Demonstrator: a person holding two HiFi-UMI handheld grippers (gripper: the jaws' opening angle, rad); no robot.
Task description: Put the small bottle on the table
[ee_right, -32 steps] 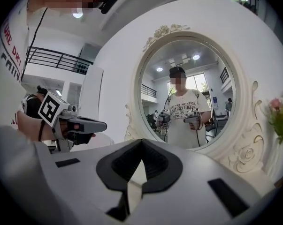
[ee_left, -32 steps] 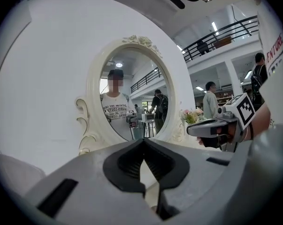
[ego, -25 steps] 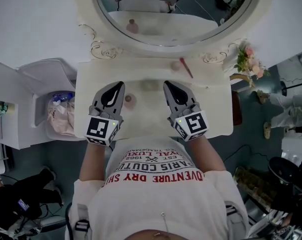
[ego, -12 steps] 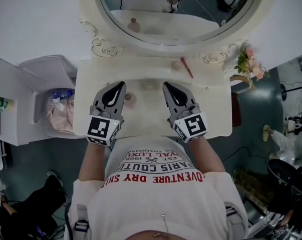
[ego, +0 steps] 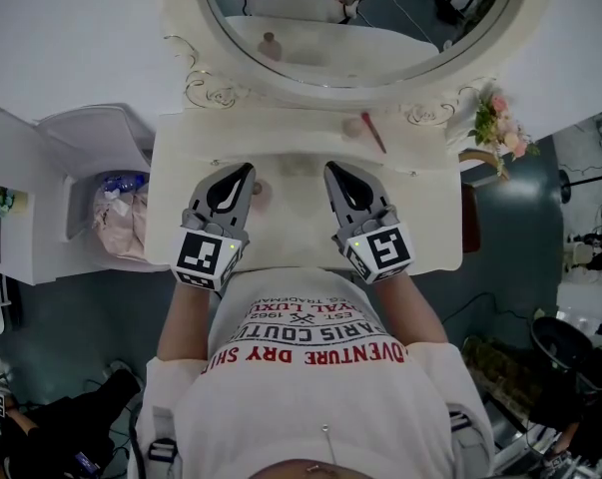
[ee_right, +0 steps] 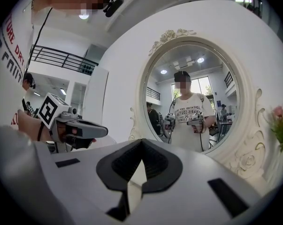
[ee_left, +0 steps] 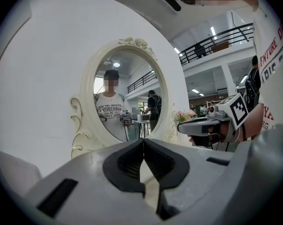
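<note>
**A:** where's the small bottle (ego: 259, 189) sitting rn?

**B:** it's standing on the table (ego: 291, 226), just right of the left gripper (ego: 243, 172), beside its tips, not between them. That one's jaws are pressing together on nothing. The right gripper (ego: 331, 171) is doing the same, hanging further right, apart from the bottle

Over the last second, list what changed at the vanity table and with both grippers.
Nothing was gripped or let go. Only bystanders moved: one at the right edge left the view, one at lower left shifted downward. The left gripper and right gripper stay shut and empty over the table; the small bottle still stands beside the left one's tip.
</note>
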